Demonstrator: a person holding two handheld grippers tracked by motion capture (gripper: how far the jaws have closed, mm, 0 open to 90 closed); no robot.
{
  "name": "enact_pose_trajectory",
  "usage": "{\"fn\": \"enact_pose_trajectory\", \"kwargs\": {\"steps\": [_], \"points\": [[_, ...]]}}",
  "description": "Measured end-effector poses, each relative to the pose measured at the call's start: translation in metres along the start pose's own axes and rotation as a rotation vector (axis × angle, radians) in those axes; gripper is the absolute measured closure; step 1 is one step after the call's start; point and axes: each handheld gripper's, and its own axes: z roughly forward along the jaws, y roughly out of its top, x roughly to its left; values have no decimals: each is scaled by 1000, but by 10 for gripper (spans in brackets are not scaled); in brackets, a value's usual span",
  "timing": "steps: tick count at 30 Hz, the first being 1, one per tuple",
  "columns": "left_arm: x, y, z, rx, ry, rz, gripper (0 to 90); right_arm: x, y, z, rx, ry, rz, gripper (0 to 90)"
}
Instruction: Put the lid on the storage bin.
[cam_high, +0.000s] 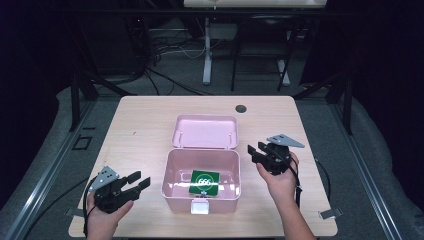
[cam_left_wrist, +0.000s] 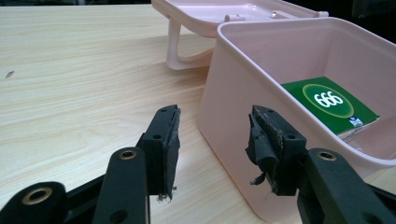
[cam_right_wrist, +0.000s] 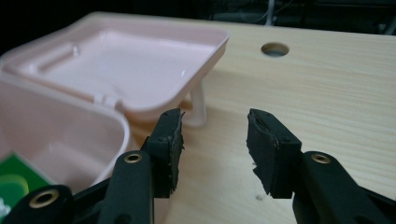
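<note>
On table (cam_high: 135, 125), pink box (cam_high: 172, 175) with lid (cam_high: 205, 131) open, probably light, stiff, slick; best gripped at rim. Left gripper (cam_high: 138, 182), right gripper (cam_high: 254, 152): jaws wide, empty.

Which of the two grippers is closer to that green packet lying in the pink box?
It is a close call, perhaps the left. The left gripper sits beside the pink box, level with the green packet. The right gripper sits off the box's far right corner, beyond the packet. Both stand open.
</note>
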Motion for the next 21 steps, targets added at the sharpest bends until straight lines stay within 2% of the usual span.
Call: {"fn": "enact_pose_trajectory", "kwargs": {"steps": [1,2,4,10,14,15,18,21], "points": [[0,-1,1,-1,-2,2,524,1,-1,-1,8,-3,-26,565],[0,-2,2,-2,3,2,524,1,-3,-3,-2,-6,-19,580],[1,-2,3,5,5,4,524,0,-8,-4,-6,28,13,588],[0,-5,6,15,0,12,523,0,-19,3,40,29,12,619],[-1,-5,5,14,-8,5,522,1,-19,5,56,50,35,628],[-2,-5,5,17,-10,5,522,1,-19,5,55,66,55,628],[-5,-1,3,10,-14,9,523,1,-15,5,55,53,67,622],[-6,3,1,12,-23,10,522,0,-11,7,57,68,80,610]]}}
